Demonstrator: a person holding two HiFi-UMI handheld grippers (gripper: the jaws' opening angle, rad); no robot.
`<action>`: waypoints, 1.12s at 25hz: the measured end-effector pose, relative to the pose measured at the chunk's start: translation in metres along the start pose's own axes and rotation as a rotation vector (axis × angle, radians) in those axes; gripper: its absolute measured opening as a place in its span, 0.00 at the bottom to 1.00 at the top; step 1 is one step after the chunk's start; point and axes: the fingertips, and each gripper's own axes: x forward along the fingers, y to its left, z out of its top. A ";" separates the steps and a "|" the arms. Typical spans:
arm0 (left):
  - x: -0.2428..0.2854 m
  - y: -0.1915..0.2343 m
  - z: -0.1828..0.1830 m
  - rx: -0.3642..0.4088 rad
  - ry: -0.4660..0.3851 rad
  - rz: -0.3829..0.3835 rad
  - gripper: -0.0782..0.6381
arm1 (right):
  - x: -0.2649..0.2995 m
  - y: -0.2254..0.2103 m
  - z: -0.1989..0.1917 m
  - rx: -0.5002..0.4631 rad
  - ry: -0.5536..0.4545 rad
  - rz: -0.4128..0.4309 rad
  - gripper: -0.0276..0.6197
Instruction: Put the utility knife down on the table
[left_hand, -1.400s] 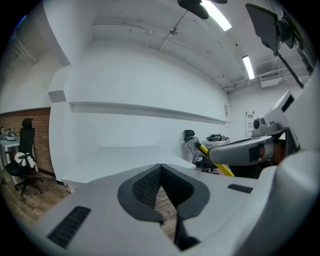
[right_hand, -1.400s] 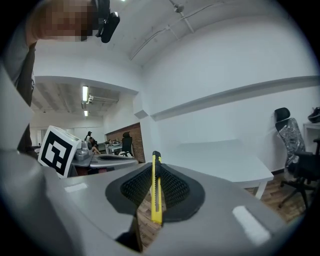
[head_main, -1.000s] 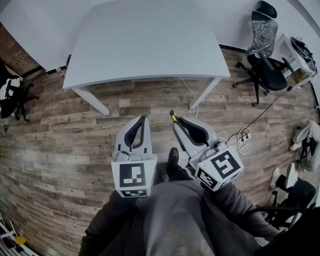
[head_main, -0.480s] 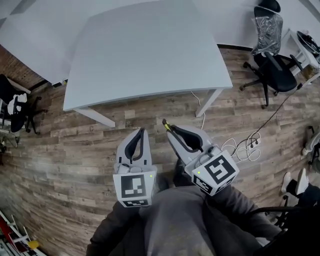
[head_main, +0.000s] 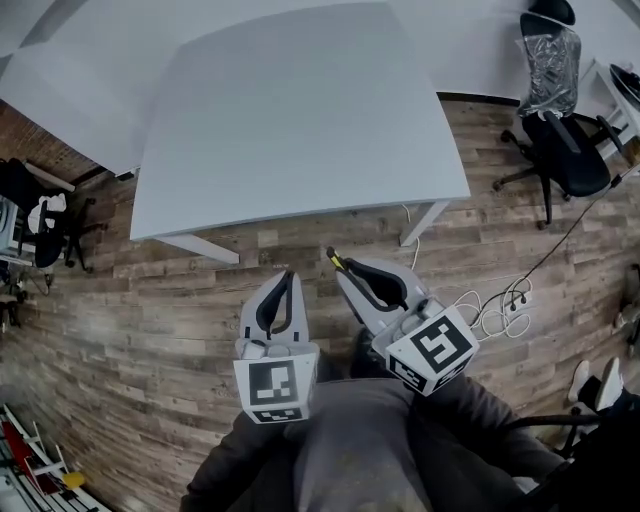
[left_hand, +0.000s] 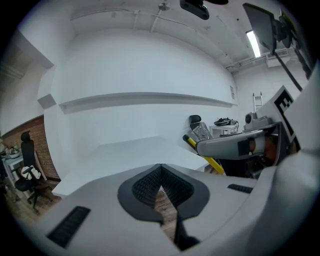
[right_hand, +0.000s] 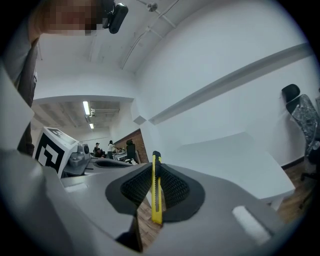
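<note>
Two grippers are held low before the person's torso, over the wood floor (head_main: 150, 300), pointing toward the white tabletop (head_main: 300, 110) but short of its near edge. The left gripper (head_main: 287, 276) points straight ahead, jaws pressed together on nothing. The right gripper (head_main: 341, 266) angles inward, clamped on the yellow utility knife (right_hand: 156, 192), whose tip pokes past the jaws.

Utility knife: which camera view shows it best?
The right gripper view. There the utility knife stands on edge, clamped between the tongs of the right gripper. The head view shows only its tip; the left gripper view, a yellow strip.
</note>
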 end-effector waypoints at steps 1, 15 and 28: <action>0.001 0.000 -0.001 0.001 0.004 0.004 0.11 | 0.001 -0.001 -0.001 0.004 -0.001 0.004 0.12; 0.049 0.054 0.010 -0.022 -0.016 0.000 0.11 | 0.068 -0.024 0.010 -0.008 0.016 -0.008 0.12; 0.109 0.141 0.018 -0.087 -0.045 -0.036 0.11 | 0.172 -0.039 0.026 -0.050 0.067 -0.039 0.12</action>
